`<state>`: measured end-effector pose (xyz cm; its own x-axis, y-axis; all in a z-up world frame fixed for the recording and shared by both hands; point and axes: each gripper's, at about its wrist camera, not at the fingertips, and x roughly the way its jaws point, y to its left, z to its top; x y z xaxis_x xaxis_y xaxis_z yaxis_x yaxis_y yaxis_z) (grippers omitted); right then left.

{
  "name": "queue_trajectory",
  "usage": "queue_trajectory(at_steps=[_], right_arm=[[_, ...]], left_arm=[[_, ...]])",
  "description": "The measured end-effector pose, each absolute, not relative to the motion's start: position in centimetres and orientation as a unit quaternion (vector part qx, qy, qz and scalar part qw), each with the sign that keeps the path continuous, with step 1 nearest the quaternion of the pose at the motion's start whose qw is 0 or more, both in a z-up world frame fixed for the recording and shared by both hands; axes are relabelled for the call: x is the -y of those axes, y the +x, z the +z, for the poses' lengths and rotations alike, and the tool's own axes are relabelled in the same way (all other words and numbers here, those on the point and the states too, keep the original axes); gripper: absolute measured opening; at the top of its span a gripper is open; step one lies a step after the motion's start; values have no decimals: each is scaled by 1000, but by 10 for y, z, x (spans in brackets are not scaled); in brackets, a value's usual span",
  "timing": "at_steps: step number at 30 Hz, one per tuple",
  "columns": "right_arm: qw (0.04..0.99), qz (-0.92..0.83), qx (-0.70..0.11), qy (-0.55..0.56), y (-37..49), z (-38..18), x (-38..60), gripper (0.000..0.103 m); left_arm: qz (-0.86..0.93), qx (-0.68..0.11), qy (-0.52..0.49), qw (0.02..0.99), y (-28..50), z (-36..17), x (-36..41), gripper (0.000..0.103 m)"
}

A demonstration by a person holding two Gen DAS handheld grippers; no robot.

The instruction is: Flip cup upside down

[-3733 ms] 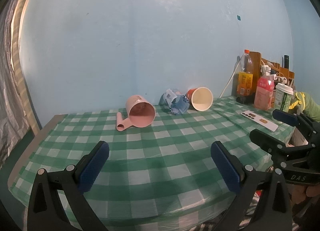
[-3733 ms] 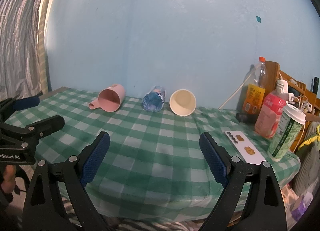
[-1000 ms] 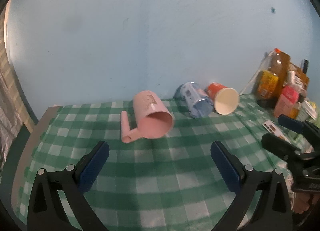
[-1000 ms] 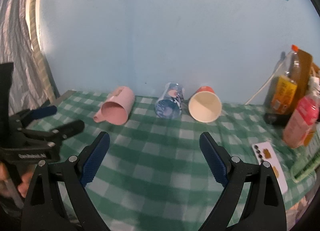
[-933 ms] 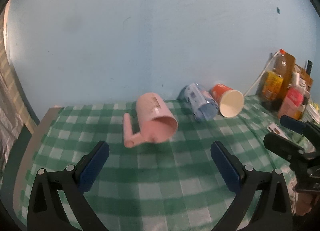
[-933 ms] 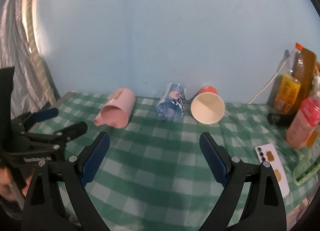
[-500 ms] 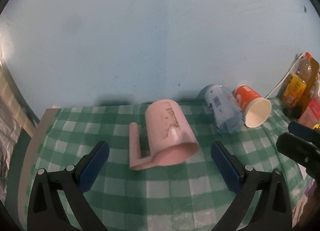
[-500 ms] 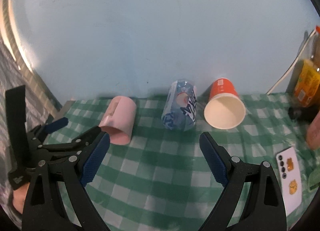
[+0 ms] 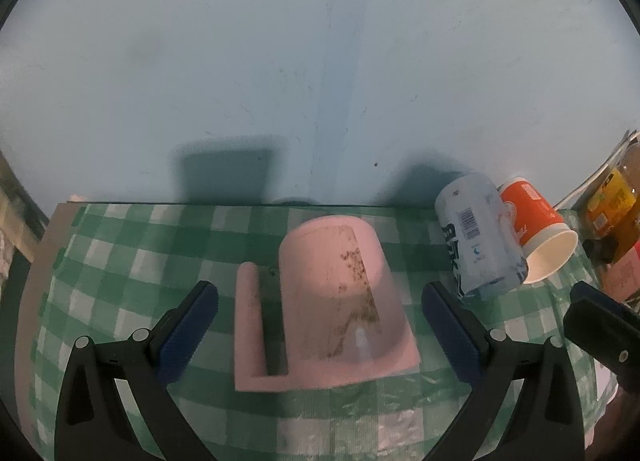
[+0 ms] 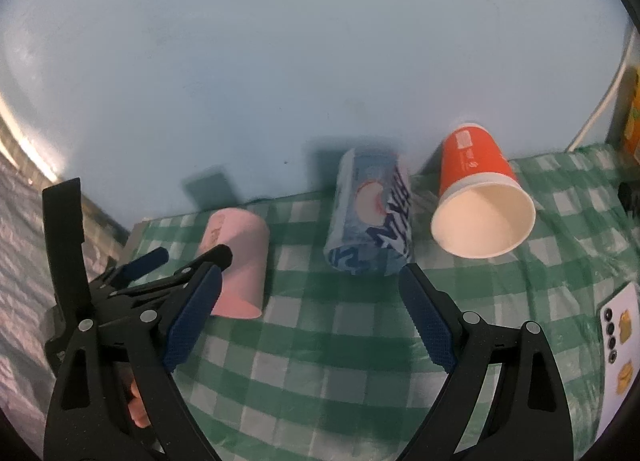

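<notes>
Three cups lie sideways along the table's back edge: one pink plastic handled mug, one blue printed paper cup, one orange paper cup. Left gripper and right gripper both gape wide, holding nothing.

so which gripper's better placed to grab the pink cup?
Left. The left gripper is open with the pink cup lying between its fingers. The right gripper faces the blue cup.

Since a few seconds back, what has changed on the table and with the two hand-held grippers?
Both came forward from the near edge. The left hand-held gripper now brackets the pink cup, open, not gripping; the right hand-held gripper faces the blue cup, open. Pink, blue and orange cup lie on their sides as before.
</notes>
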<state>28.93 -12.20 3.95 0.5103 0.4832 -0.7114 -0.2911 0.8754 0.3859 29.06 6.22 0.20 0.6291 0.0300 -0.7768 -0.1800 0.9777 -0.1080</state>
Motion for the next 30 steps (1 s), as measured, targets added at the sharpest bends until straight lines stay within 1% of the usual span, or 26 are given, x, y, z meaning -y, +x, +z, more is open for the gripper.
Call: queue_trajectory(at_steps=[2,5,10,12,19,25,30], right_arm=[[860,225,-445,107,292,37,122,90],[859,223,-449,105,294,35,123,90],[857,218,-455,103,298,32,122,90],[856,220,-457,103,299,30,120,90],[855,223,-459,93,293,30,121,90],[853,228,-461,87,285,26,123,90],[857,235,-452,80,271,34,127,90]], left_arm=[[53,-438,-85,893,298,-1,-60,102],[51,-447,-78,890,305,-5,-57,99],[41,-476,-58,877,318,-17,-49,84],[39,-486,-57,871,323,-23,-49,80],[31,-485,-54,872,324,-27,-52,77],[28,-472,-25,881,305,-26,-47,76],[14,-469,-7,883,280,-17,-38,76]])
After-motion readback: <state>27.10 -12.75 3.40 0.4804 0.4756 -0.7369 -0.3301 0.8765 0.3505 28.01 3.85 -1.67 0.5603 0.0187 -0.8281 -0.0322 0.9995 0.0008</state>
